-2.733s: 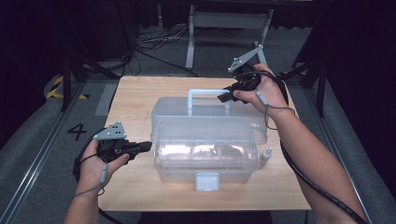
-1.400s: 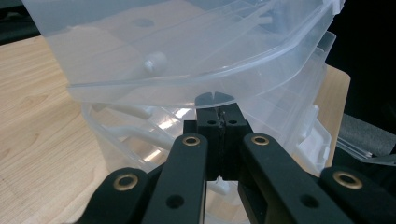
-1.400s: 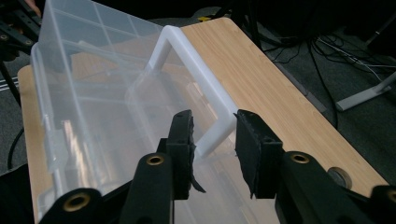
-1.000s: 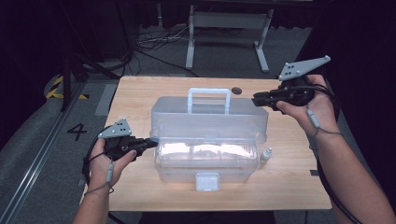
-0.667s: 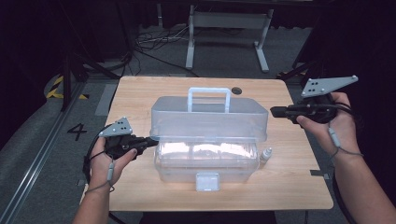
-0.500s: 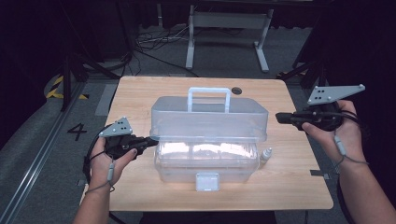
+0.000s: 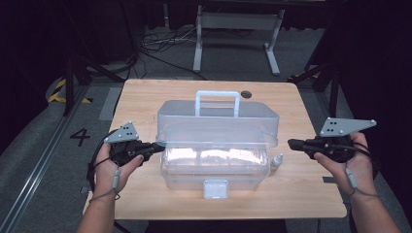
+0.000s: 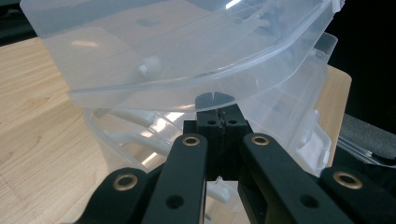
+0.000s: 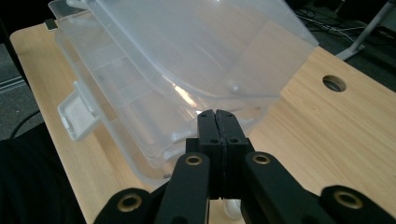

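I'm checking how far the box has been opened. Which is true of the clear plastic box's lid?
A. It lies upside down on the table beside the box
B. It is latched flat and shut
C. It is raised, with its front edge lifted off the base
C: in the high view the lid tilts up off the base, showing the compartments inside.

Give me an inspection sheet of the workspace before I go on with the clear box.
Surface: wooden table, with a round hole near the far edge.
Job's things: clear plastic box, its lid raised and tilted back, handle on top, front latch hanging free.
Clutter: small white bottle at the box's right end.
Grippers: left hand-held gripper shut, tip at the box's left end under the lid's rim; right hand-held gripper shut, apart from the box.
Cables: one trails from each gripper; more lie on the floor behind the table.
Surroundings: grey metal stand, dark floor, yellow-black tape.
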Available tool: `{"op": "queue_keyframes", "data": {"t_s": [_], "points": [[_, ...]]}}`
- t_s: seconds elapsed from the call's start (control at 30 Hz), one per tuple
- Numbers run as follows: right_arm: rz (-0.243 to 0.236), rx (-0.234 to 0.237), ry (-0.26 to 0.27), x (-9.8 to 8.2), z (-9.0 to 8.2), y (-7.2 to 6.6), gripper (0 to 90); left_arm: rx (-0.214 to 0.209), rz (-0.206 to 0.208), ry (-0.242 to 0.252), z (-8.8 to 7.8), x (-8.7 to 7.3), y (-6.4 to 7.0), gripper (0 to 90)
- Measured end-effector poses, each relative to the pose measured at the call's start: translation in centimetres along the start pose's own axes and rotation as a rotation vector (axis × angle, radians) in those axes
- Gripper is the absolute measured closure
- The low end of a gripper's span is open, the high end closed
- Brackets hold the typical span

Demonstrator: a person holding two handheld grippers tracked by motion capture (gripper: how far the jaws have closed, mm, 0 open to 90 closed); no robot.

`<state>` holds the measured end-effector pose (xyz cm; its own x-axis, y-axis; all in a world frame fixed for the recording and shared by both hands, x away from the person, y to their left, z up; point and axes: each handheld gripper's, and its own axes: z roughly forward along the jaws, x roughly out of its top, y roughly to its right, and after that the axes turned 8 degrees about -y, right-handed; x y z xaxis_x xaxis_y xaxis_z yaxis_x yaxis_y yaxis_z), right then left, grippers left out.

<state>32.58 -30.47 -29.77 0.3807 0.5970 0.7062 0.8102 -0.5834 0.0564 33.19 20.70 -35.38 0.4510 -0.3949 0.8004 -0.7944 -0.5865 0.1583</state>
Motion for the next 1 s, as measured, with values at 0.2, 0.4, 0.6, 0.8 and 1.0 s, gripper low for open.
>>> {"op": "queue_keyframes", "data": {"t_s": [0.2, 0.4, 0.6, 0.8, 1.0], "points": [[0.023, 0.051, 0.024, -1.0, 2.0, -0.4, 90.0, -0.001, -0.003, 0.001, 0.0, 0.0, 0.0, 90.0], [0.058, 0.085, 0.112, -1.7, 4.5, -0.8, 90.0, -0.001, -0.006, 0.004, 0.0, 0.0, 0.0, 90.0], [0.099, 0.099, 0.181, -2.1, 5.9, -1.0, 90.0, -0.003, -0.005, 0.005, 0.0, -0.1, 0.0, 90.0], [0.125, 0.09, 0.214, -2.2, 6.1, -0.8, 90.0, 0.0, -0.003, 0.005, 0.1, 0.0, 0.0, 89.9], [0.137, 0.083, 0.232, -2.4, 6.3, -0.9, 90.0, 0.006, -0.002, 0.005, 0.2, 0.0, 0.1, 89.8]]}}
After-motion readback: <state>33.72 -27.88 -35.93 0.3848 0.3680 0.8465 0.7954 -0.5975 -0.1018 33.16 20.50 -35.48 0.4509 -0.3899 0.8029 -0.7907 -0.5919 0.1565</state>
